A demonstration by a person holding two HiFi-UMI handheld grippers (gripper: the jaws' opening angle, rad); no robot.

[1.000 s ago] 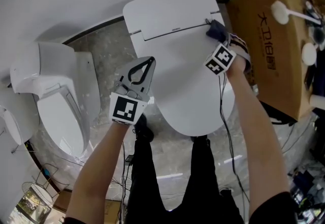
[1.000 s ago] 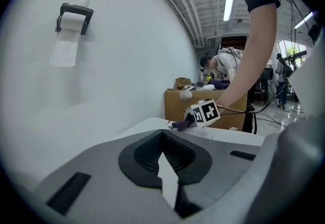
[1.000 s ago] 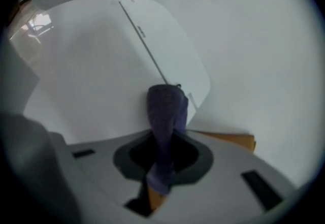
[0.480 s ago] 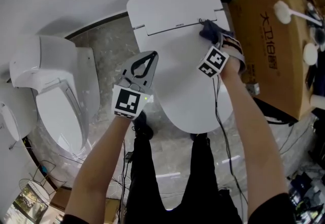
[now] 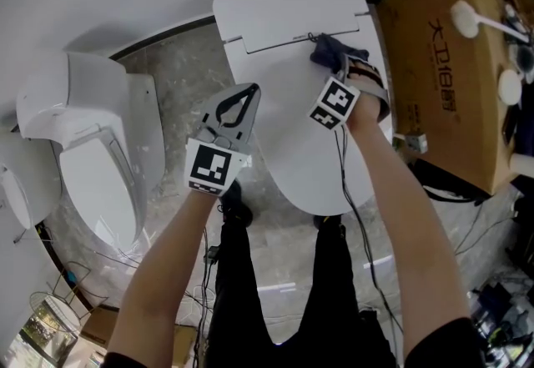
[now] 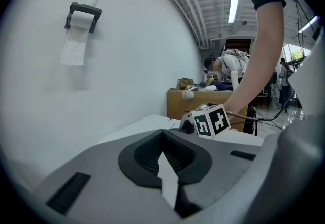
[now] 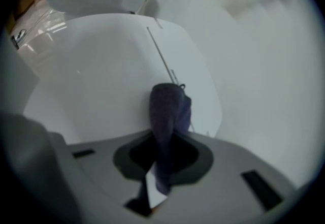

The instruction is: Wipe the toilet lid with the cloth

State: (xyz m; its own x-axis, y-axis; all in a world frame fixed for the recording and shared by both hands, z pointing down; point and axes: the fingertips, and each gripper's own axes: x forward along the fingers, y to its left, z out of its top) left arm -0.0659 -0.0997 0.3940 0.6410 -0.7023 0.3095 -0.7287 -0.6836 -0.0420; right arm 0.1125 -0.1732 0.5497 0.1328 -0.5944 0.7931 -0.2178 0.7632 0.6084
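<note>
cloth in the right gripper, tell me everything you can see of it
The cloth is dark blue-purple and looks like soft fabric, bunched into a narrow wad. The right gripper is shut on its near end. The far end sticks out ahead of the gripper and rests on the white toilet lid, beside the seam near the lid's back edge. A small thread loop shows at its tip.

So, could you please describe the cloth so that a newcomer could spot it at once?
Find the closed white toilet lid in the middle of the head view, left of the cardboard box. At its hinge end, the right claw is shut on a small dark blue cloth on the lid. It is the only fabric on that white surface.
</note>
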